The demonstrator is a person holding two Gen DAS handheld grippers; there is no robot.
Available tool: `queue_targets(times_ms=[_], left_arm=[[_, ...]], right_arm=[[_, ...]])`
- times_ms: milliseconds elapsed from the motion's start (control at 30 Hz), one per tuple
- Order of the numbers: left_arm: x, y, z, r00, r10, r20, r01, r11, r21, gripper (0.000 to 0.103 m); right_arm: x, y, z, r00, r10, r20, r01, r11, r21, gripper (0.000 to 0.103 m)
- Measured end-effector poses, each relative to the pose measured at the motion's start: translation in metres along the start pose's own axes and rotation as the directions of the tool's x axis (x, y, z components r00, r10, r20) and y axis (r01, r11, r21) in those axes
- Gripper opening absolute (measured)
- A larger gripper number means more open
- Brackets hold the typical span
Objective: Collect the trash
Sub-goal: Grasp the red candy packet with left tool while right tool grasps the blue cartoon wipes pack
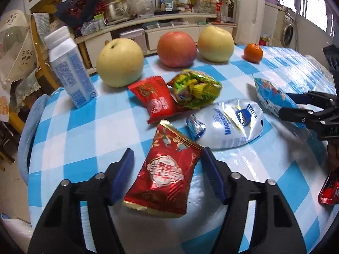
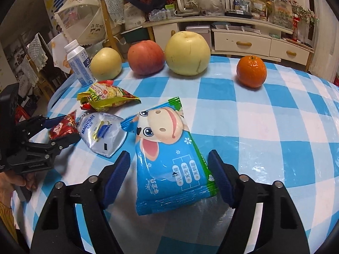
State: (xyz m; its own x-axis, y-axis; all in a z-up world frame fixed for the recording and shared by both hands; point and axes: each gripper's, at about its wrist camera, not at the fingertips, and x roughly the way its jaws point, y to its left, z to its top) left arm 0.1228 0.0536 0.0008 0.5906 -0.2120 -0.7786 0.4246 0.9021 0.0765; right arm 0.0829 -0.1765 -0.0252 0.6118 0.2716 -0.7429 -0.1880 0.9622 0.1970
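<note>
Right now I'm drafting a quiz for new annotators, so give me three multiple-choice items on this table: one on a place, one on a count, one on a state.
1. Where is the orange?
A. right end of the fruit row
B. between the pears
C. beside the carton

2. How many red wrappers lie on the table?
A. one
B. two
C. four

3. How does the right gripper stand?
A. shut on the blue cow packet
B. open around it
C. away from it

Answers: 1 A, it sits right of the pear. 2 B, the near red wrapper and the far red wrapper. 3 B, gaps show beside the blue cow packet.
</note>
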Motion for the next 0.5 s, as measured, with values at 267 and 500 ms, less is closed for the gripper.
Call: queue_targets(times_ms=[267,500], left_arm=[[-0.0013,0.001,-0.0025,1.0,-0.03,-0.004,0.029,0.999,-0.036,0.057],[-0.0062,-0.0058,-0.0061,1.0,-0.028,0.0,0.028,0.999,-0.045,0.045]], right_arm=[[-0.0029,0.0001,-0.0015,1.0,-0.008,-0.003,0.008,1.0,-0.004,0.055],[-0.0081,0.0082,-0.0034,1.0,-0.004,-0.004,0.004,0.999,-0.037,0.049]])
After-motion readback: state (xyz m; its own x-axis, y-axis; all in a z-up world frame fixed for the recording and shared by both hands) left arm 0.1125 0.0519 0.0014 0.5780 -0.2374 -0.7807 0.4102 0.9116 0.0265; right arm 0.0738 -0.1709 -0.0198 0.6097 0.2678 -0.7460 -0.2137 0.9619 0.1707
